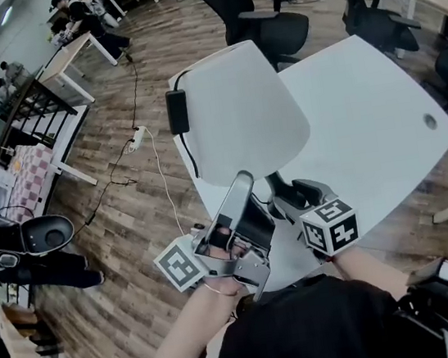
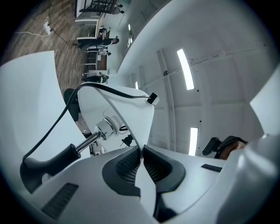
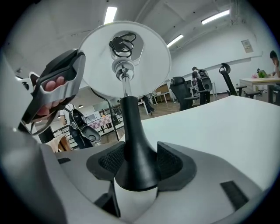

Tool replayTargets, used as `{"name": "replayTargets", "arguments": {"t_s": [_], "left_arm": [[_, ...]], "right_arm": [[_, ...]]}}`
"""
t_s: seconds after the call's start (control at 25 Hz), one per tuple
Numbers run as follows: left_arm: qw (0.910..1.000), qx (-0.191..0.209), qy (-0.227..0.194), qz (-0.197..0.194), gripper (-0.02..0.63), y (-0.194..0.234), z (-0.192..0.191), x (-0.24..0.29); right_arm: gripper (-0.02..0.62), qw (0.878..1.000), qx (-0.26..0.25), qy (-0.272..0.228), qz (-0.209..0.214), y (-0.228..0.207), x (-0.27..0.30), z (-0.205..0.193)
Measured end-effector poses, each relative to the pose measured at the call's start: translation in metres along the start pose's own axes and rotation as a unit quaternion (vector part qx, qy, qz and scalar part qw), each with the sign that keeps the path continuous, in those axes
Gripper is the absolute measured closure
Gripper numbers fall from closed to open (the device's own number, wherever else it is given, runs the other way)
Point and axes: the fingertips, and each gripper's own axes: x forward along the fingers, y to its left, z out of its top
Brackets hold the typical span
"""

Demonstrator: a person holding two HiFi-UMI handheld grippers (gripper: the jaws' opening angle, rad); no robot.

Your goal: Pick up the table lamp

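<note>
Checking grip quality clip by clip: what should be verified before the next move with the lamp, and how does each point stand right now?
1. Right tool shut on the lamp's black stem: ok.
2. Left tool pinching the rim of the white shade: ok.
3. Cord out of both tools' jaws: ok.
4. Cord's far end unplugged or slack enough: cannot tell. It drops past the black adapter and out of sight.
5. Lamp's foot off the table: cannot tell, as it is hidden under the shade and the tools.
</note>
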Motion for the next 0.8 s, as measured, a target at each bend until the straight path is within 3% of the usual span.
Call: {"name": "replayTargets", "arguments": {"t_s": [0.64,0.8], "left_arm": [[0.9992,0.01,-0.013,-0.036,0.575,-0.042,-0.159,0.073],[0.9987,0.021,0.005,-0.046,0.577,-0.052,-0.197,0.09]], "right_arm": [[0.356,0.998,-0.061,-0.013,0.0,-0.1,-0.159,-0.004],[0.356,0.998,-0.061,-0.019,-0.004,-0.12,-0.194,-0.008]]}}
